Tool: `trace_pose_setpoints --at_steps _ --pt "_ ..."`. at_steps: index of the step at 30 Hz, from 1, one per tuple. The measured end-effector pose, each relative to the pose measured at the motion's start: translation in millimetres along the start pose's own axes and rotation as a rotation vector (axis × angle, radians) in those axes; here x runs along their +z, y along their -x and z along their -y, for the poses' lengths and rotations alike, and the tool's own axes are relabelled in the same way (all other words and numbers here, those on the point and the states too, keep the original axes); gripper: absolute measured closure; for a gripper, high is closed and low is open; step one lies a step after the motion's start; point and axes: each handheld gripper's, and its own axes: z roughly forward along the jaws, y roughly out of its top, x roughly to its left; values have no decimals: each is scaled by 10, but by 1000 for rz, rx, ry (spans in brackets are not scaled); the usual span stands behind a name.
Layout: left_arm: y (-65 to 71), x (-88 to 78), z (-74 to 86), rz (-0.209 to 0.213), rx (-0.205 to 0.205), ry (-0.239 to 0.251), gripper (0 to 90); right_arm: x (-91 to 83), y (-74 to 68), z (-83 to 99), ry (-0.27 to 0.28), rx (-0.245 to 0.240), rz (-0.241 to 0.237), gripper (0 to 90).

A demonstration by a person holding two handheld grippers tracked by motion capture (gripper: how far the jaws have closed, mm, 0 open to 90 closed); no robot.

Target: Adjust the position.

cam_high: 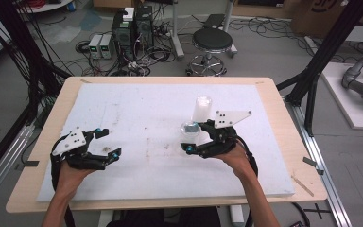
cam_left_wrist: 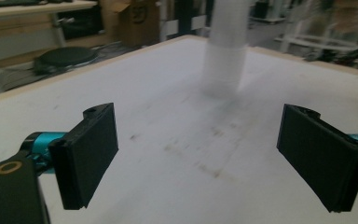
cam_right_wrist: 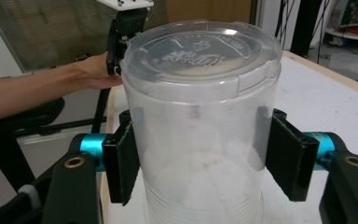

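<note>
While right gripper (cam_right_wrist: 209, 154) clamps clear jar (cam_right_wrist: 200, 116), left gripper (cam_left_wrist: 205, 154) open mid-table

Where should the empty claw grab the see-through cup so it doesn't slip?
Probably the smooth round wall of the clear cup, just under its lid. The right claw already squeezes the lower wall from both sides, so the open left claw should likely come in level from the cup's free side, pads across the wall. The lid's rim sticks out, which should stop a slide.
</note>
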Motion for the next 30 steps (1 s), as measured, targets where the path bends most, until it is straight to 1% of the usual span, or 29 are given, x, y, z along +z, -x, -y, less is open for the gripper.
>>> trace_pose_setpoints --at_steps 1,2,4,7,8,9,11,12,14,17,20,21,22,24,26,30 --pt "0 0 0 0 0 0 124 -9 -4 -8 6 -3 -6 343" --pt "41 69 -114 58 19 8 124 -17 -12 -15 11 -4 -9 343" --pt "89 143 -214 118 32 21 123 -20 -25 -31 15 -14 -18 344" --pt "155 246 -334 201 48 29 123 -16 -46 -51 11 -23 -30 343" --pt "179 281 -364 232 46 31 124 -14 -54 -55 11 -20 -38 344" --pt "200 314 -394 258 55 28 123 -9 -56 -59 12 -26 -43 344" --pt "245 380 -436 297 56 29 123 -2 -65 -65 9 -25 -54 344" --pt "265 414 -450 309 57 33 124 0 -73 -67 11 -20 -58 344" --pt "304 482 -465 331 53 36 124 6 -81 -74 8 -26 -64 344" --pt "361 585 -466 361 65 22 124 12 -92 -86 12 -31 -72 344" --pt "401 679 -457 386 65 14 123 18 -102 -92 12 -36 -77 344" --pt "401 679 -457 386 65 14 124 19 -105 -94 11 -34 -77 344" --pt "420 738 -456 399 65 8 124 23 -108 -94 10 -33 -84 345" --pt "441 796 -459 408 64 4 124 32 -111 -97 12 -35 -88 345" --pt "469 852 -459 427 66 4 124 43 -112 -101 13 -40 -91 344" --pt "532 977 -461 459 81 -3 124 56 -121 -108 11 -36 -104 345"
